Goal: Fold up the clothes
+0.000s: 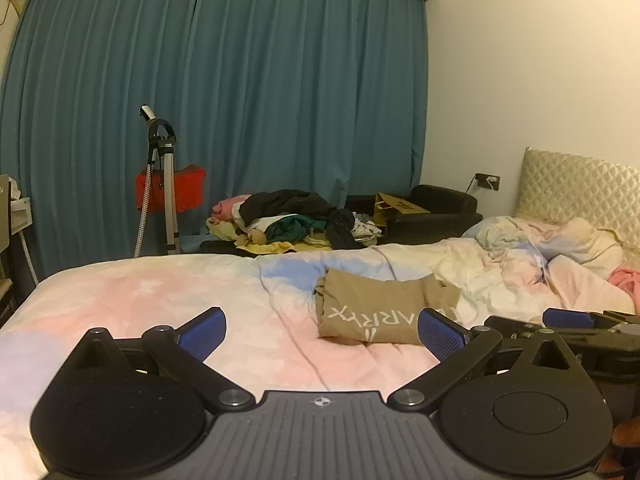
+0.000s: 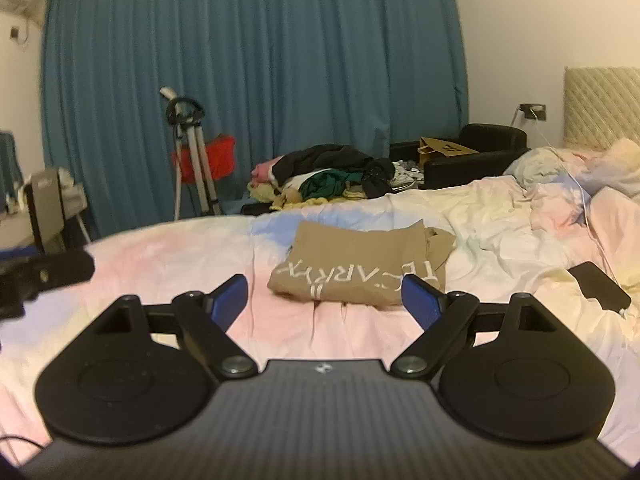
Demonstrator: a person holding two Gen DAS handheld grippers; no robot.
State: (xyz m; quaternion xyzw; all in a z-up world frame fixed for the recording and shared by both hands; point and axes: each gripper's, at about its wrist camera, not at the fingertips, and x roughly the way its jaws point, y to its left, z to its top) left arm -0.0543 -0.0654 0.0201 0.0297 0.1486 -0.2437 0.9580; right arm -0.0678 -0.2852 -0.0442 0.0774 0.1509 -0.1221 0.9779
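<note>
A tan T-shirt [image 1: 372, 308] with white lettering lies folded into a flat rectangle on the pastel bedsheet [image 1: 160, 292]; it also shows in the right wrist view [image 2: 356, 268]. My left gripper [image 1: 320, 330] is open and empty, above the sheet to the near left of the shirt. My right gripper [image 2: 324, 294] is open and empty, just in front of the shirt's near edge. The right gripper also shows at the right edge of the left wrist view [image 1: 576, 320]. The left gripper shows at the left edge of the right wrist view [image 2: 48, 272].
A pile of unfolded clothes [image 1: 296, 220] lies beyond the bed's far edge, by a black armchair [image 1: 436, 208] with a paper bag. A crumpled duvet [image 1: 540, 256] covers the bed's right side. A black phone [image 2: 600, 286] on a cable lies at the right. A tripod [image 1: 164, 176] stands by the blue curtain.
</note>
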